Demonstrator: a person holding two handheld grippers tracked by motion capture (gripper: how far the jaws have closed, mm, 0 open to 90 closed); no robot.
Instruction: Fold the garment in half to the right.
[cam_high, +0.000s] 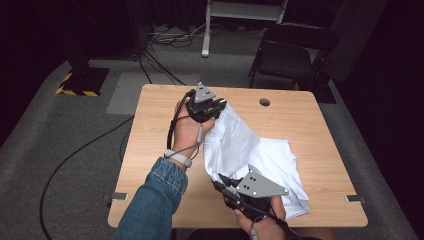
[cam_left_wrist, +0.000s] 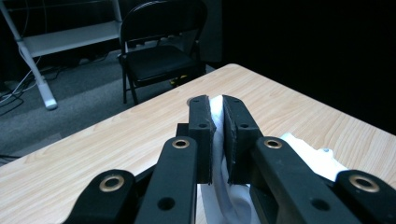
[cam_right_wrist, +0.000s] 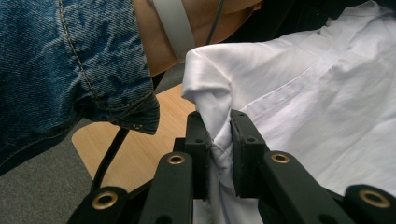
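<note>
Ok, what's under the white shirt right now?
The wooden table lies under the white shirt's lower part; its upper edge hangs lifted. Anything beneath the cloth is covered.

Bare table (cam_high: 155, 145) left; white shirt (cam_high: 272, 160) crowds the right.

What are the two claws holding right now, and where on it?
Both grip the white shirt: the left claw a raised fold, the right claw a bunched edge.
</note>
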